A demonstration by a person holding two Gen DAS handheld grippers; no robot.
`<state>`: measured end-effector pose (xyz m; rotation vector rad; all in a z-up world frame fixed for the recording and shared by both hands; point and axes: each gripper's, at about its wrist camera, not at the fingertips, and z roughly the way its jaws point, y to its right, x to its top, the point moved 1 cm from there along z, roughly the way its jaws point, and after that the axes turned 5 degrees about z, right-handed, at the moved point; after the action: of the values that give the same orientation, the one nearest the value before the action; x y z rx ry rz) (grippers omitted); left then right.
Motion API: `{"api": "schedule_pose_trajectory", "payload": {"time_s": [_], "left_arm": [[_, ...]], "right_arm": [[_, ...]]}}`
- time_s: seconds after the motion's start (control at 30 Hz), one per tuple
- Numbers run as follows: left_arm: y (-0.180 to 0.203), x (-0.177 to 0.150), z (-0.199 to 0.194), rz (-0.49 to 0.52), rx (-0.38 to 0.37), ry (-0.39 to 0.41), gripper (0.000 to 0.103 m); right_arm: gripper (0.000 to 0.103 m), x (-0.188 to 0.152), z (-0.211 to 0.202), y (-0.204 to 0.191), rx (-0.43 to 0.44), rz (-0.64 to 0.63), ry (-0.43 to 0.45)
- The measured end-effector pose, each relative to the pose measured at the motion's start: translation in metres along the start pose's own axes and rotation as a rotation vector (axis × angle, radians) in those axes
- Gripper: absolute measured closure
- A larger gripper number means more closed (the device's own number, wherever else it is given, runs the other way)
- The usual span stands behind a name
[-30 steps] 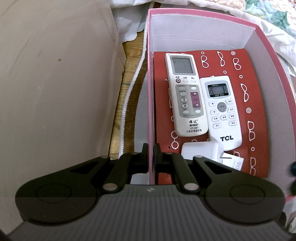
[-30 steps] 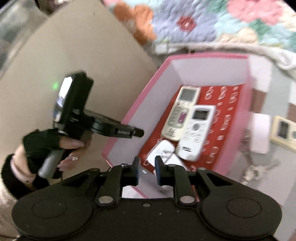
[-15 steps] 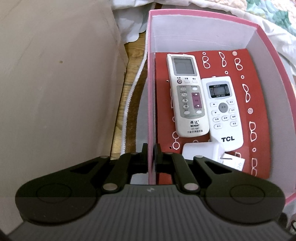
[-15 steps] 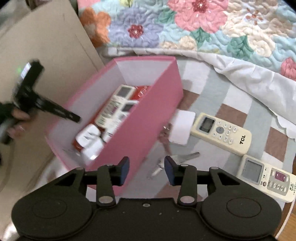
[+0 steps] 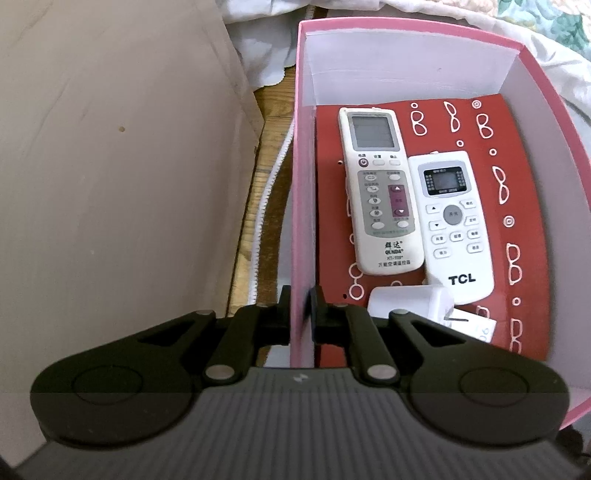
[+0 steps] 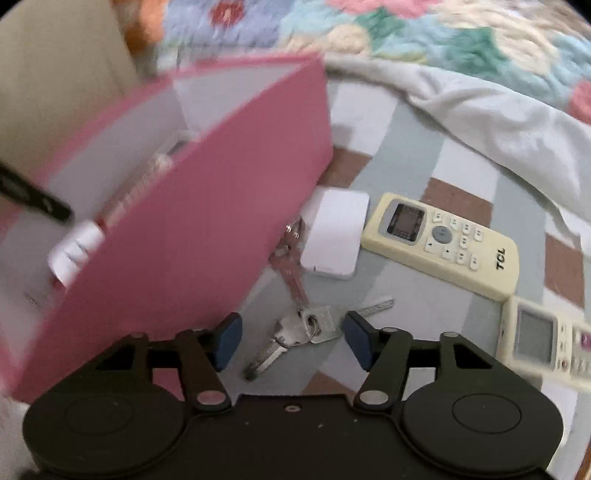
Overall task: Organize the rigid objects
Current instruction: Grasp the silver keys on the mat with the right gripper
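Clearly left claw (image 5: 300, 308) pinched box (image 5: 300, 206) wall; right claw (image 6: 291, 339), just widened, empty over keys (image 6: 301, 325); flat keys risked slipping.

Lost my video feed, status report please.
Left gripper shut on pink box wall. Right gripper open, jaws just widened, over keys. Nothing blocking.

Pink box (image 5: 301, 184), red liner (image 5: 524, 236) white glasses motif; floral quilt (image 6: 406, 33).
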<state>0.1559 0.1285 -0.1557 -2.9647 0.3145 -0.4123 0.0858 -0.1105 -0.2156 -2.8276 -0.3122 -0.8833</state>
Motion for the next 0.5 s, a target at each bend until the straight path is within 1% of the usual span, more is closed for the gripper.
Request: {"api": "schedule_pose_trajectory", "payload": {"time_s": [0.03,0.07,0.13,0.17,0.2,0.27,0.43,0.47,0.5], "left_arm": [[0.000,0.000,0.000,0.001,0.001,0.001,0.095],[0.000,0.000,0.000,0.000,0.000,0.004,0.095],[-0.001,-0.001,0.000,-0.007,-0.007,0.007,0.095],[-0.002,-0.001,0.000,-0.014,-0.010,0.009,0.095],[-0.002,-0.002,0.000,-0.015,-0.009,0.009,0.095],[-0.001,-0.002,-0.001,-0.013,-0.003,0.010,0.095],[-0.001,-0.002,-0.001,-0.018,0.000,0.010,0.094],[-0.002,-0.002,-0.002,-0.020,0.001,0.010,0.094],[-0.002,-0.002,-0.001,-0.020,0.002,0.010,0.094]], "right_arm": [[0.033,0.000,0.003,-0.002,-0.022,-0.050,0.000],[0.034,0.000,0.004,-0.002,-0.016,-0.079,-0.001],[0.049,0.000,0.001,0.003,-0.006,-0.109,-0.005],[0.068,0.000,-0.002,0.004,0.004,-0.118,-0.005],[0.091,0.000,-0.005,0.007,0.027,-0.108,-0.018],[0.091,-0.003,-0.011,0.015,0.058,-0.043,-0.032],[0.091,-0.013,-0.029,0.041,0.168,0.189,0.000],[0.097,-0.014,-0.031,0.046,0.190,0.228,0.005],[0.099,-0.015,-0.033,0.052,0.216,0.267,0.009]]}}
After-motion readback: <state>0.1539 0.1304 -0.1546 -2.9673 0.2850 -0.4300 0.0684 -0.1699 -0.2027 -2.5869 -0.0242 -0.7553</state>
